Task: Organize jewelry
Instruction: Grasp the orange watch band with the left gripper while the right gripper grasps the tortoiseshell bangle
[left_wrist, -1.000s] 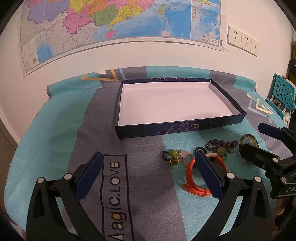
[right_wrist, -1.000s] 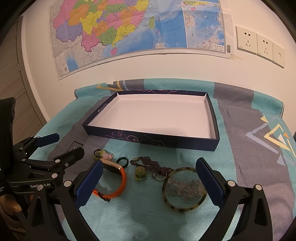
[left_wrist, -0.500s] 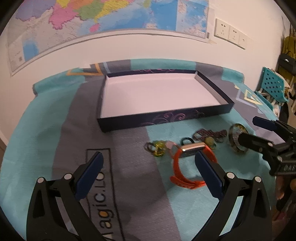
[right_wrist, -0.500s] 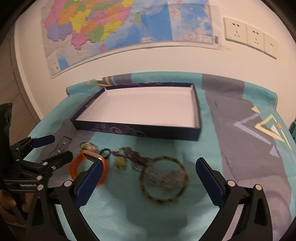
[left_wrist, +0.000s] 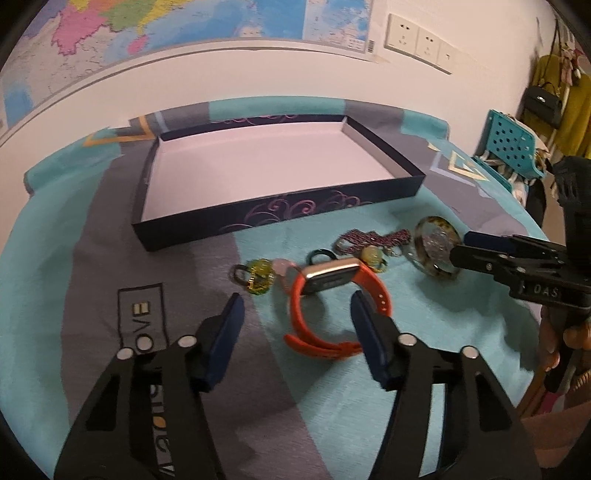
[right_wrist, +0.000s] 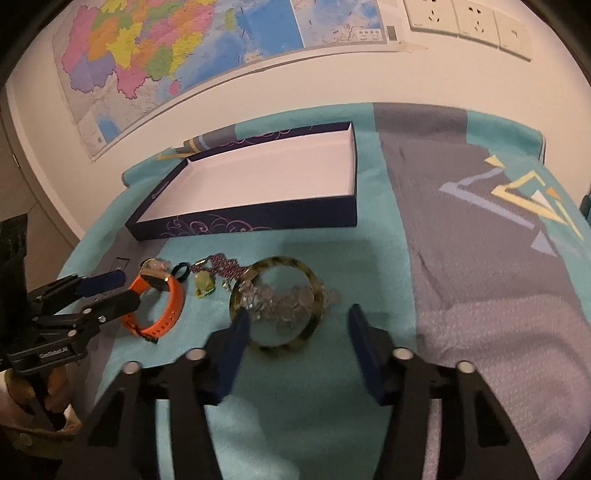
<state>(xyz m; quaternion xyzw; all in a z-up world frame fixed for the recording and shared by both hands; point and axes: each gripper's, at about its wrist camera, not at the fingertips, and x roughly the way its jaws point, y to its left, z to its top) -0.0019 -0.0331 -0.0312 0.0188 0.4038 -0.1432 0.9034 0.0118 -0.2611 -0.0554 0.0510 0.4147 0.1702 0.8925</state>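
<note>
Before the navy box (left_wrist: 280, 216), the left hand-held gripper (left_wrist: 295, 314) was closing around the orange watch (left_wrist: 325, 295), the right hand-held gripper (right_wrist: 295, 325) around the tortoiseshell bangle (right_wrist: 277, 302); neither gripped.

Right claw (right_wrist: 295, 317) closing over tortoiseshell bangle (right_wrist: 277, 302), pads not touching it; left claw (right_wrist: 118, 291) at orange watch (right_wrist: 166, 306); navy box (right_wrist: 258, 218) behind, on teal cloth (right_wrist: 388, 258).

- One shallow navy box (left_wrist: 280, 210)
- One orange watch (left_wrist: 325, 295)
- One tortoiseshell bangle (right_wrist: 277, 302)
- One dark ring (right_wrist: 182, 270)
- Two grippers: left gripper (left_wrist: 295, 321), right gripper (right_wrist: 295, 328)
</note>
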